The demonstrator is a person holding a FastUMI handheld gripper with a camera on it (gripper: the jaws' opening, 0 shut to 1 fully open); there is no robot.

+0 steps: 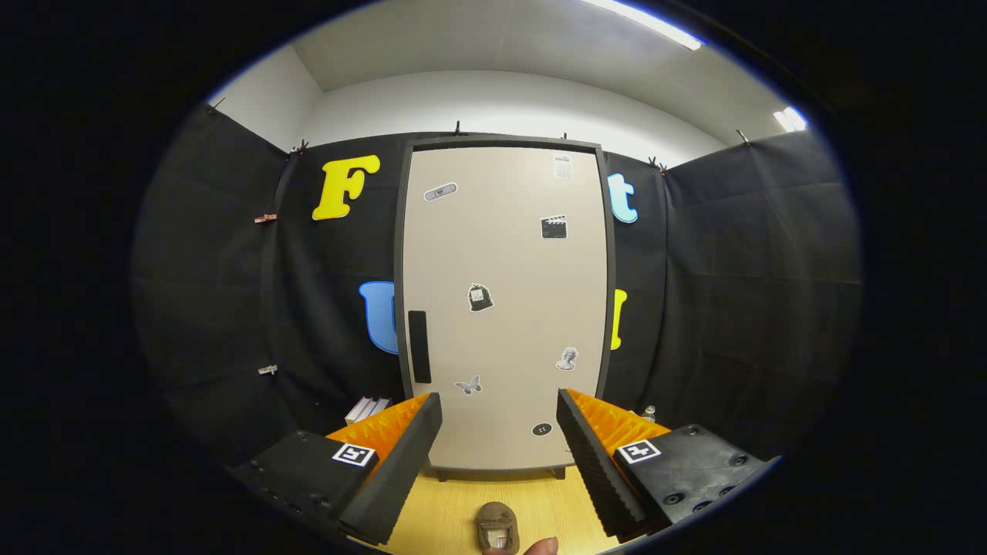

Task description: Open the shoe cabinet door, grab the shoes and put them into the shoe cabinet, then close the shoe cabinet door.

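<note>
Facing closed door [505, 308], hand-held gripper [500, 432] fingers apart, empty; aim for dark handle [419, 347], hook its edge, swing outward.

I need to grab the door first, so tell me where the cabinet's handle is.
In the gripper view, the black handle runs upright along the left edge of the closed shoe cabinet door, low down, just above the left finger of the open gripper.
</note>
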